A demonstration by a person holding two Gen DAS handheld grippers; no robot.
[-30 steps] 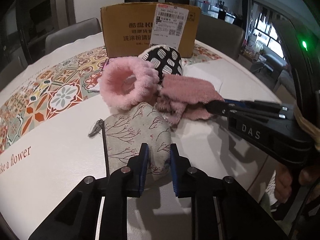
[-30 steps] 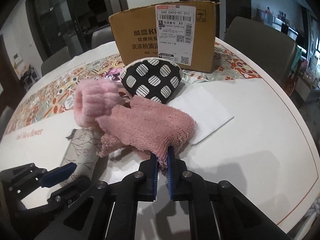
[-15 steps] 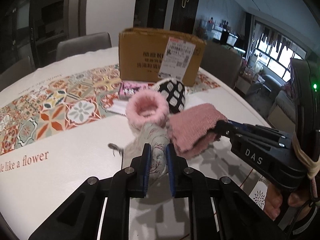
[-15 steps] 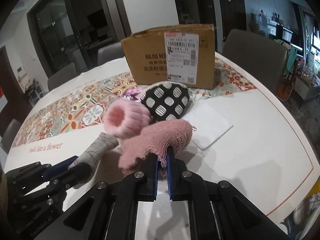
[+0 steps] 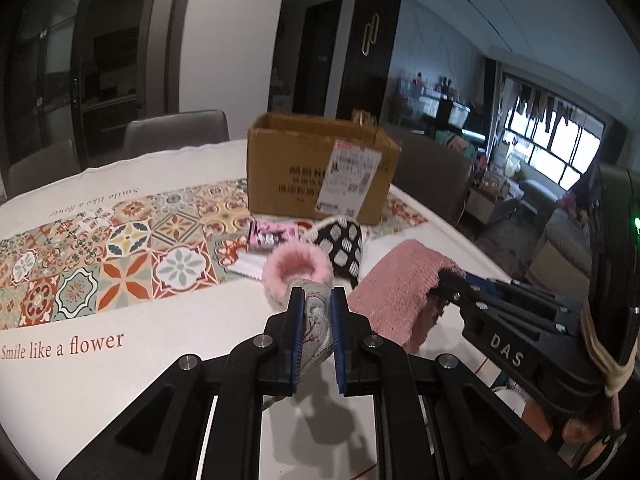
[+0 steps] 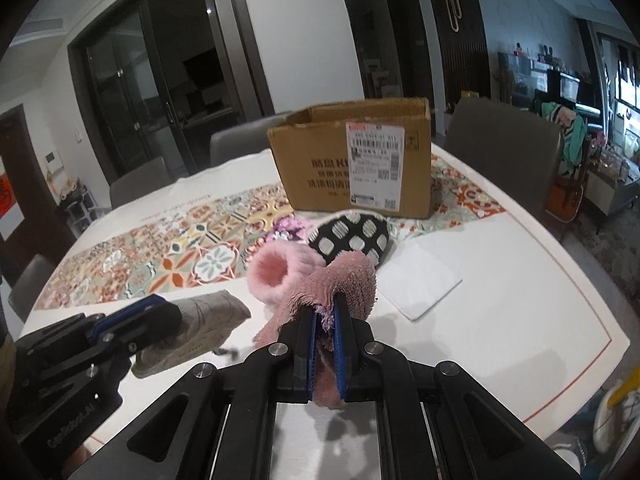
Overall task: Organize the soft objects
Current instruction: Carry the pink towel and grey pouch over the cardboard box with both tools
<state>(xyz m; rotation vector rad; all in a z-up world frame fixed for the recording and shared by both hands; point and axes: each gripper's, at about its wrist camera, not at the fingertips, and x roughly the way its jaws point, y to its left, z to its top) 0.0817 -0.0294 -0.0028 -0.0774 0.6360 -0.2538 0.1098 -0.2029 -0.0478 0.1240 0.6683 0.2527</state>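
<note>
Both grippers are loaded and off the table. My left gripper (image 5: 314,320) is clamped on a grey floral pouch (image 5: 316,314); its jaws have just finished closing, and the fabric is squeezed narrow between the pads. In the right wrist view the same pouch (image 6: 208,322) sags from those fingers above the tabletop. My right gripper (image 6: 325,346) is pressed nearly shut on a fold of the pink towel (image 6: 340,284), which drapes over and below the jaws, clear of the table.

Items not yet collected: a fluffy pink ring (image 5: 298,270) lies on the tablecloth (image 5: 120,320) just beyond my left fingertips; whether it touches the pouch I cannot tell. Behind it rests a black pouch with white spots (image 6: 352,236), and beside that a small pink printed packet (image 5: 272,236). A flat white cloth (image 6: 424,284) lies apart on the right.

The open cardboard box (image 6: 352,168) stands at the far side of the patterned runner. I judge it the likely destination, though nothing shows this for certain. Its interior is hidden from both cameras, so I cannot say whether anything is already inside.

Progress, as I read it: early to middle. Two soft items are grasped and raised but not yet delivered; at least three or four remain on the table.
</note>
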